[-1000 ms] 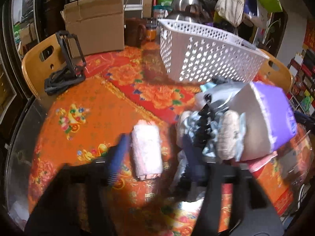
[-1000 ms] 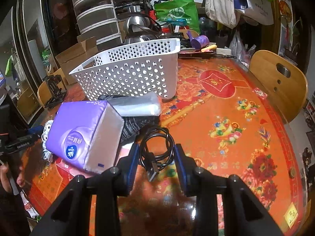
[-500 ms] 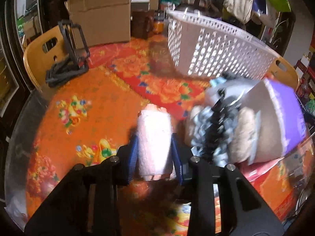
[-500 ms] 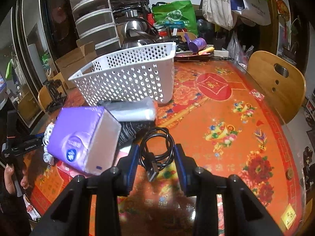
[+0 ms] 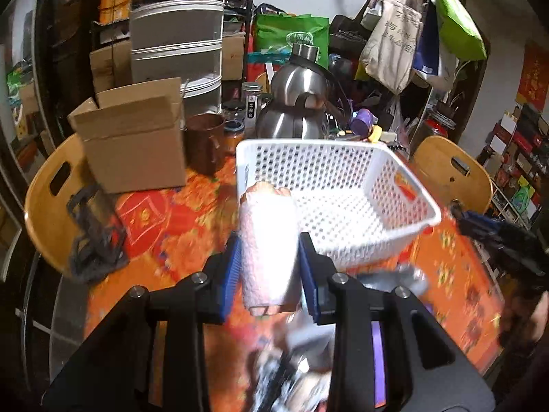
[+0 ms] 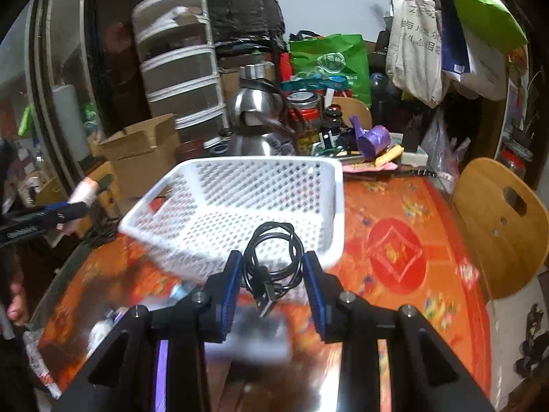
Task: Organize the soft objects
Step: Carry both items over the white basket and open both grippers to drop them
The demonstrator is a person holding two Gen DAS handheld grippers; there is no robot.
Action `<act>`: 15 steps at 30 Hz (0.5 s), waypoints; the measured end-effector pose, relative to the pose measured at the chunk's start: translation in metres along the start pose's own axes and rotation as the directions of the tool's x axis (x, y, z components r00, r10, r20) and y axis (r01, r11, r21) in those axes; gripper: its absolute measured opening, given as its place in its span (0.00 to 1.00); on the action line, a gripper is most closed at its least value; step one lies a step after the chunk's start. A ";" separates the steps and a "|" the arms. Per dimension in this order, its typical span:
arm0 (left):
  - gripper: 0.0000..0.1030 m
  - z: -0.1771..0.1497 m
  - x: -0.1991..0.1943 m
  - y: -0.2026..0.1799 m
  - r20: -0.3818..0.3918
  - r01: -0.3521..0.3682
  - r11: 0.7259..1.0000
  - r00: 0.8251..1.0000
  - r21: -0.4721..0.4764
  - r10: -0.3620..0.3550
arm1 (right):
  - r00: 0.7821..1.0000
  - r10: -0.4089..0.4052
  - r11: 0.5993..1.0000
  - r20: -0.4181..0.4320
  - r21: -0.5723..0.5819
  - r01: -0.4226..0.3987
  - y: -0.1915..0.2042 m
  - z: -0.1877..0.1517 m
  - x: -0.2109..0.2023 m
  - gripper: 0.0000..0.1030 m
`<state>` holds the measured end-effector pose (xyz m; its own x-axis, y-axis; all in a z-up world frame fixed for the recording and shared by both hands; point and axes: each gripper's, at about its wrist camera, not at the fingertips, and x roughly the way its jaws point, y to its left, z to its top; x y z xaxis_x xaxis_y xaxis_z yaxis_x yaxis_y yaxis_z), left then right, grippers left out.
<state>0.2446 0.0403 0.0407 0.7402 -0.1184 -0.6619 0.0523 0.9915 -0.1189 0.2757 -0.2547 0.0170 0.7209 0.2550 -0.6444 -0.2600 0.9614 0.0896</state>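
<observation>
My left gripper (image 5: 269, 267) is shut on a rolled pink towel (image 5: 267, 247) and holds it in the air, just in front of the near left corner of the white perforated basket (image 5: 343, 185). My right gripper (image 6: 271, 276) is shut on a coiled black cable (image 6: 271, 264) and holds it above the table at the basket's near rim (image 6: 240, 202). The basket looks empty. The left gripper with the towel (image 6: 84, 189) shows at the left in the right wrist view. A blurred pile with a purple tissue pack (image 5: 377, 364) lies below the left gripper.
A cardboard box (image 5: 133, 137), a brown mug (image 5: 206, 144) and a steel kettle (image 5: 298, 103) stand behind the basket. Wooden chairs (image 5: 51, 202) (image 6: 497, 219) flank the table with its orange floral cloth (image 6: 411, 247). Jars, bags and drawers crowd the back.
My left gripper closed on the pink towel, lifted it off the table and carried it up toward the basket. My right gripper rose with the cable and moved toward the basket.
</observation>
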 end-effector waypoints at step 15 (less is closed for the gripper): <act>0.29 0.074 0.134 -0.036 -0.200 -0.004 1.000 0.980 -0.011 0.001 | 0.988 -0.078 0.996 -0.131 -0.047 0.072 -0.003 0.037 0.106 0.34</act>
<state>0.3912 -0.0077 0.0110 0.5915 -0.1254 -0.7965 0.0423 0.9913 -0.1246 0.3767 -0.2270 -0.0236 0.6487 0.1640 -0.7432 -0.2371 0.9715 0.0075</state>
